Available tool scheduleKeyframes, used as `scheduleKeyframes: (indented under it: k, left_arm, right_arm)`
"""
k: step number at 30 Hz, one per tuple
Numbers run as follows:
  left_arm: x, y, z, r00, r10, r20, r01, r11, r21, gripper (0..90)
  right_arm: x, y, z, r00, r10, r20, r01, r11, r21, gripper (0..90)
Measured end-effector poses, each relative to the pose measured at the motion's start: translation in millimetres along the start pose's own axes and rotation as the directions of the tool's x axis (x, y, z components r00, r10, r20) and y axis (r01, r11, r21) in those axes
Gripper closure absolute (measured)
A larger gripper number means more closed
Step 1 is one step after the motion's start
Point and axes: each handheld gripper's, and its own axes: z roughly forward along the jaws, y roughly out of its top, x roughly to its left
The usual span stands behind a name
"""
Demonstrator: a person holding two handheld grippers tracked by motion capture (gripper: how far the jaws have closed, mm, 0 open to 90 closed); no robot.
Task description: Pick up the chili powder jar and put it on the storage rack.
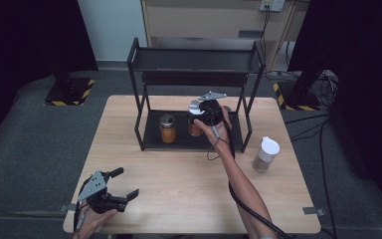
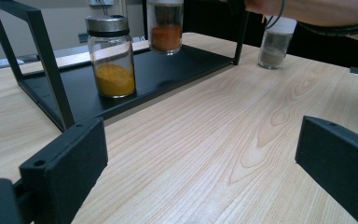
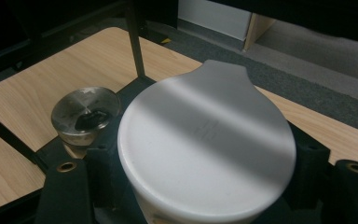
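Note:
A black two-tier rack (image 1: 194,64) stands at the back of the wooden table (image 1: 179,189). My right gripper (image 1: 199,115) reaches into its lower tier from above and is shut on a white-lidded jar of orange spice (image 1: 195,128). The white lid (image 3: 205,140) sits between the jaws of my right gripper (image 3: 205,156). The jar's base (image 2: 166,44) is at or just above the lower shelf (image 2: 168,70); I cannot tell whether it touches. A metal-lidded jar of yellow spice (image 1: 167,128) (image 2: 111,56) (image 3: 86,112) stands on the shelf to its left. My left gripper (image 1: 127,184) (image 2: 200,144) rests open at the front left, holding nothing.
A third jar with a white lid and greyish contents (image 1: 266,154) (image 2: 275,44) stands on the table right of the rack. The rack's posts (image 1: 140,109) flank the lower shelf. The upper shelf (image 1: 194,59) spans above it. Grey floor surrounds the table.

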Motion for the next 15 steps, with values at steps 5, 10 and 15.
scheduleKeyframes:
  k: [5, 10, 15]
  left_arm:
    - [0.1, 0.1, -0.1, 1.0000, 0.001, -0.001, -0.001, 1.0000, 0.000, 1.3]
    - [0.0, 0.2, -0.1, 1.0000, 0.003, -0.002, -0.003, 1.0000, 0.001, 1.3]
    - [-0.2, 0.3, 0.0, 1.0000, 0.004, -0.001, -0.004, 1.0000, 0.001, 1.3]
  right_arm:
    - [1.0, -6.2, 8.7, 1.0000, -0.003, 0.000, 0.003, 1.000, 0.012, 30.7]
    - [1.4, -10.5, 14.0, 1.0000, -0.001, 0.000, 0.001, 1.000, 0.019, 30.7]
    - [0.7, -14.7, 16.8, 1.0000, 0.001, -0.001, -0.001, 1.000, 0.024, 30.7]
